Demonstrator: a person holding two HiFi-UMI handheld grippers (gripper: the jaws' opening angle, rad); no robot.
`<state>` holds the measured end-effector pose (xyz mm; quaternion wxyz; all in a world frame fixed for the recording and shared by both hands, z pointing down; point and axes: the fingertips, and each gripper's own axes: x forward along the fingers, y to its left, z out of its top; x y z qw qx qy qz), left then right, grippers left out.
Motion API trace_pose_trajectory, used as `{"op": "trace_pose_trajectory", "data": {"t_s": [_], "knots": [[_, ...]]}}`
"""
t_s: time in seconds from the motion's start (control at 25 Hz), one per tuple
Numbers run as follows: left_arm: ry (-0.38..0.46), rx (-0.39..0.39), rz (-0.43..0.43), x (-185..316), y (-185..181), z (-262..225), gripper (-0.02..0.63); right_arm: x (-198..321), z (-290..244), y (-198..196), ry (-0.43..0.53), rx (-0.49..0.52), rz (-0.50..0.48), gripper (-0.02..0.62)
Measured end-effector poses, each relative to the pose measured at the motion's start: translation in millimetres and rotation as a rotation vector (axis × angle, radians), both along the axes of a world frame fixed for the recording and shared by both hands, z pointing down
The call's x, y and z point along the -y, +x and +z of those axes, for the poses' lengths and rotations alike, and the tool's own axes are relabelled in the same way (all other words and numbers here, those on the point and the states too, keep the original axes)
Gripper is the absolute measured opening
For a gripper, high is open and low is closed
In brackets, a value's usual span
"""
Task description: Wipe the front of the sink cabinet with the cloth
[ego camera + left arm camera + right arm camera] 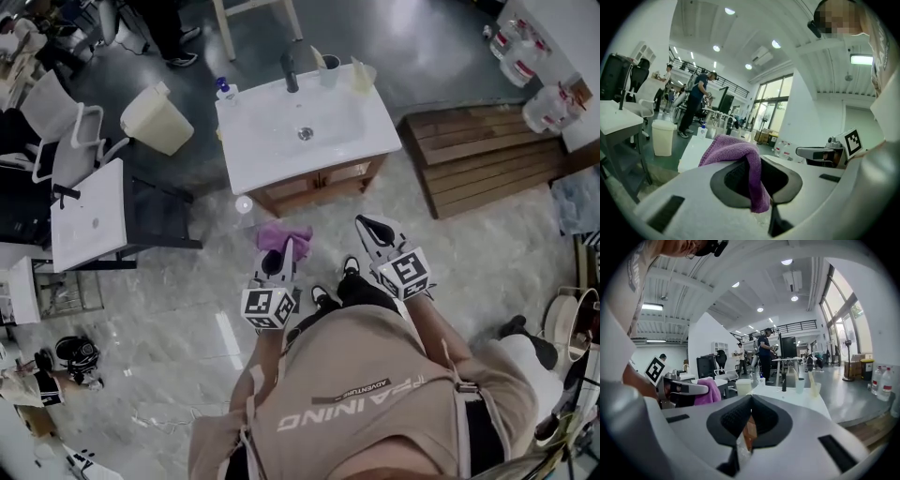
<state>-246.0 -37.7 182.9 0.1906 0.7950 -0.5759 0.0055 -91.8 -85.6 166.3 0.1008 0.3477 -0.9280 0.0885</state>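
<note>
Jaws on my left gripper (284, 255) pinch a fold of the cloth (733, 147), my right gripper (372, 228) is closed on nothing, both near the cabinet (323, 181); light, soft and limp, the cloth would, I judge, hold best bunched mid-fold.

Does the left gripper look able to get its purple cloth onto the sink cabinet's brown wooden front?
Probably yes: the left gripper holds the purple cloth facing the brown wooden front, with nothing standing between them.
</note>
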Motion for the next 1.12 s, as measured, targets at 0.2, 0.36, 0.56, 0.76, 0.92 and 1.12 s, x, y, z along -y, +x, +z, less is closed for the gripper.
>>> {"op": "trace_pose_trajectory", "data": {"t_s": [0.2,0.36,0.56,0.76,0.92,1.12], "knots": [[-0.027,0.004,-0.035,29.0,16.3,-0.2,0.037,27.3,9.8,12.3,-0.02,0.032,-0.031,0.011],[-0.008,0.021,-0.062,57.7,24.7,-5.7,0.037,52.0,14.2,20.5,-0.001,0.042,-0.059,0.011],[-0.004,0.035,-0.091,72.2,34.3,-8.8,0.037,59.5,22.2,27.0,-0.034,0.042,-0.103,0.011],[-0.053,0.025,-0.083,76.7,35.2,6.9,0.037,63.4,28.4,17.2,-0.057,0.028,-0.142,0.011],[-0.062,0.014,-0.067,86.2,30.5,16.3,0.037,69.5,33.9,4.4,-0.067,0.007,-0.156,0.011],[-0.056,-0.006,-0.046,98.2,11.4,22.9,0.037,76.6,34.9,-17.6,-0.068,-0.029,-0.144,0.011]]}}
